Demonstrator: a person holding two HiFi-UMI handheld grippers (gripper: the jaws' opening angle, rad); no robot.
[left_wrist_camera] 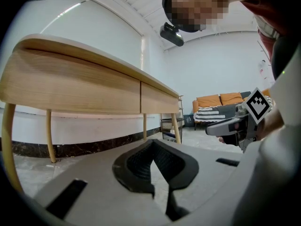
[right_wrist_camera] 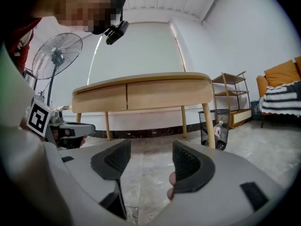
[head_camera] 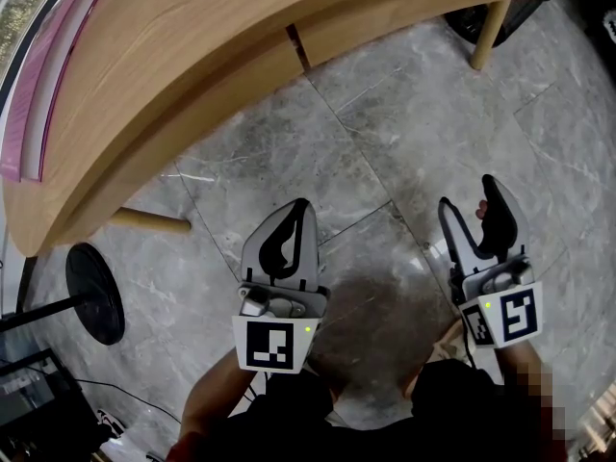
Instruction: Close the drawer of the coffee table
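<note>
A: How are the tongs set, and is anything gripped?

B: The left tongs [left_wrist_camera: 153, 145] are brought together with the tips touching. Only a small gap is left lower down between the pads, and nothing is held. The right tongs [right_wrist_camera: 151, 147] are spread well apart, and only bare floor is seen between them. A fingertip [right_wrist_camera: 172, 179] is seen just behind one pad, but nothing is clamped.

A: Is the surface touched by either pair?

B: No. Both pairs are held low over the stone floor [head_camera: 385, 142], well short of the surface [head_camera: 192, 46] and pointed toward its front side.

A: Where is the drawer to be found?

B: Two drawer fronts [right_wrist_camera: 164, 94] are set into the front side of the surface, divided by a narrow seam [right_wrist_camera: 126, 96]. Both are seen lying flush with each other, and neither is seen pulled out. Which one is meant cannot be told.

A: Why would the tongs be held back like this?

B: Little is judged to be left for pushing, so the stand-off is best read as a resting hold. No handle can be made out, so a front would be pushed rather than gripped. The closed tips of the left pair would suit that.

A: What else is placed around the surface?

B: Pink books [head_camera: 43, 75] are laid along its far edge. A round black stand base [head_camera: 94, 292] is set on the floor just off one end, and a wire bin [right_wrist_camera: 211, 126] is placed by a leg at the other end.
</note>
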